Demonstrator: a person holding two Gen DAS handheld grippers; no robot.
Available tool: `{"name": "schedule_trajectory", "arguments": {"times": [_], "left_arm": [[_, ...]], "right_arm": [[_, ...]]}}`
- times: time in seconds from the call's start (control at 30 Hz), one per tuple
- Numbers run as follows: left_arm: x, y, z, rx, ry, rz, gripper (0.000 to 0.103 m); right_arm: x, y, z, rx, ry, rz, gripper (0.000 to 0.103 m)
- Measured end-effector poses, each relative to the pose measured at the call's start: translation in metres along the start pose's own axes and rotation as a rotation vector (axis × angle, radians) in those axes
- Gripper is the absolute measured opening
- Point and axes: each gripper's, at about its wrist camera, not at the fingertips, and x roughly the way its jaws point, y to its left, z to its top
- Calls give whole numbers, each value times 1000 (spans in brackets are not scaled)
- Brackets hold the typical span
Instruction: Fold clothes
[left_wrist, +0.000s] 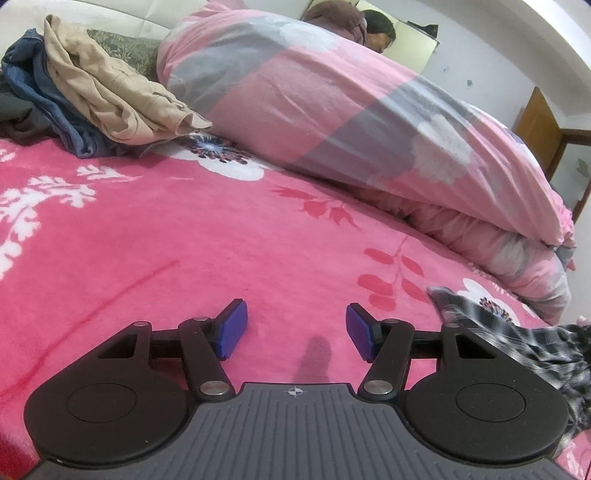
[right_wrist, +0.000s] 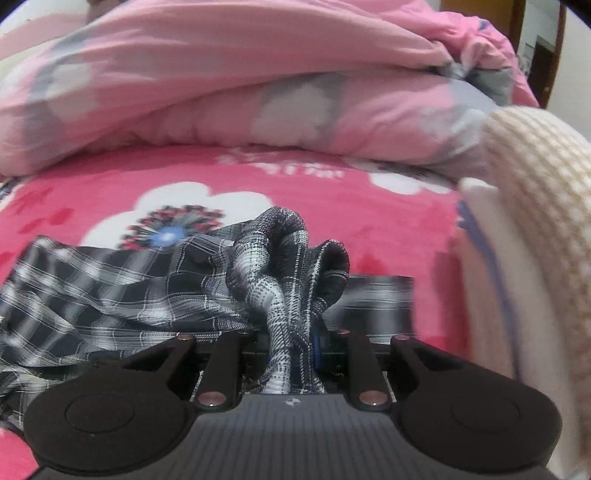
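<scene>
A black-and-white plaid garment (right_wrist: 110, 291) lies crumpled on the pink floral bed sheet (right_wrist: 332, 206). My right gripper (right_wrist: 291, 343) is shut on a bunched fold of it, and the cloth stands up between the fingers. In the left wrist view the same plaid garment (left_wrist: 517, 339) lies at the right edge. My left gripper (left_wrist: 295, 328) is open and empty, low over the pink sheet (left_wrist: 184, 240), with its blue pads (left_wrist: 232, 325) apart, left of the garment.
A rolled pink and grey quilt (left_wrist: 332, 110) lies along the far side of the bed. A pile of beige (left_wrist: 110, 92) and blue clothes (left_wrist: 44, 99) sits at the far left. A cream knitted piece (right_wrist: 535, 221) is at the right in the right wrist view.
</scene>
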Motion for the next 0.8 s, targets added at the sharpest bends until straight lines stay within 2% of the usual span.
{"name": "schedule_trajectory", "arguments": {"times": [0.2,0.43,0.5,0.57,0.63,0.8], "left_arm": [[2,-2,0,7,4,9,60],[2,-1,0,7,5,8,60],[2,-1,0,8,6,8,60],[2,-1,0,7,7,8,60],[2,-2,0,7,6,9,60],[3,-2,1,5,7,7,60]], "right_arm": [[11,-27,-7,25,30,6,20],[27,-45,-18,35,65,-31,20],[35,-51,-24,39,72,-64,26],[36,-56,-29,65,69,-80,44],[35,-62,-34,93,63,-91,47],[-11,-53,-45,129,-22,-59,65]]}}
